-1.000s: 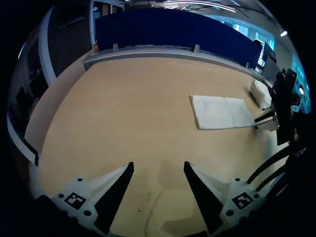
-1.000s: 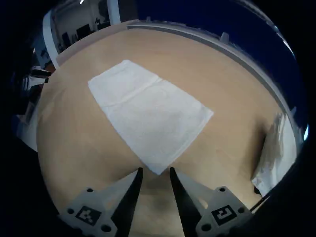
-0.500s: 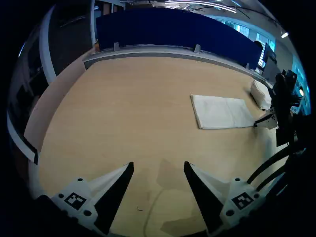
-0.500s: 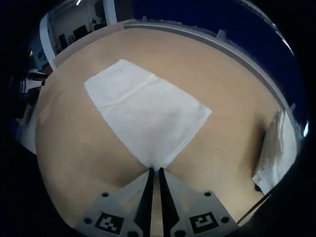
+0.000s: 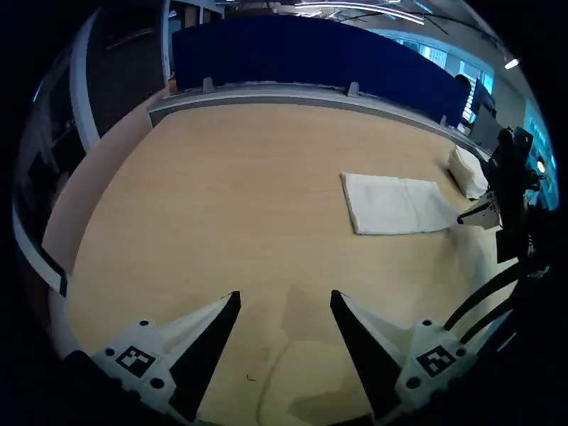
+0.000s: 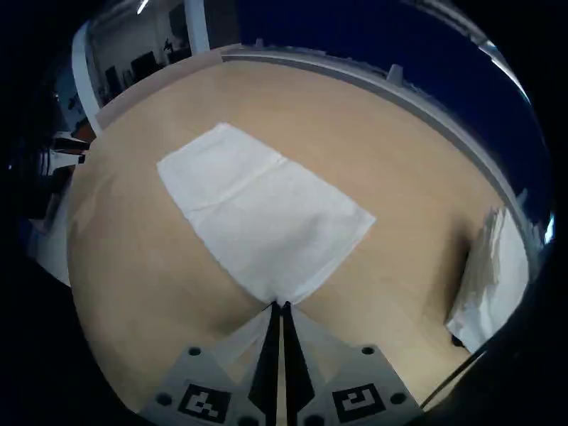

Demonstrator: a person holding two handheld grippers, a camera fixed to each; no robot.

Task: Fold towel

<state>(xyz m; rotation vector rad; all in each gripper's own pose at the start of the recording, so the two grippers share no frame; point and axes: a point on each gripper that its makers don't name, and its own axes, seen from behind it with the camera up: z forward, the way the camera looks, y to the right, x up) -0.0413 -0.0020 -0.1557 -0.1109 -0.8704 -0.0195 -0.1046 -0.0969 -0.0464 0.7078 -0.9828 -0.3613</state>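
White towel (image 6: 263, 220) lies flat on the wooden table (image 6: 397, 142). Right gripper (image 6: 279, 309) clenched on its near corner, presumably to lift for folding. Left gripper (image 5: 285, 292) spread, idle over bare wood, well left of it.

The towel (image 6: 263, 213) is white cloth, matt and faintly nubbly. The table (image 5: 213, 199) is pale wood, smooth, lightly sheened.

Two claws (image 5: 284, 295) (image 6: 279, 307), one towel (image 6: 263, 213), one pile (image 6: 490, 277), one table (image 5: 213, 199)
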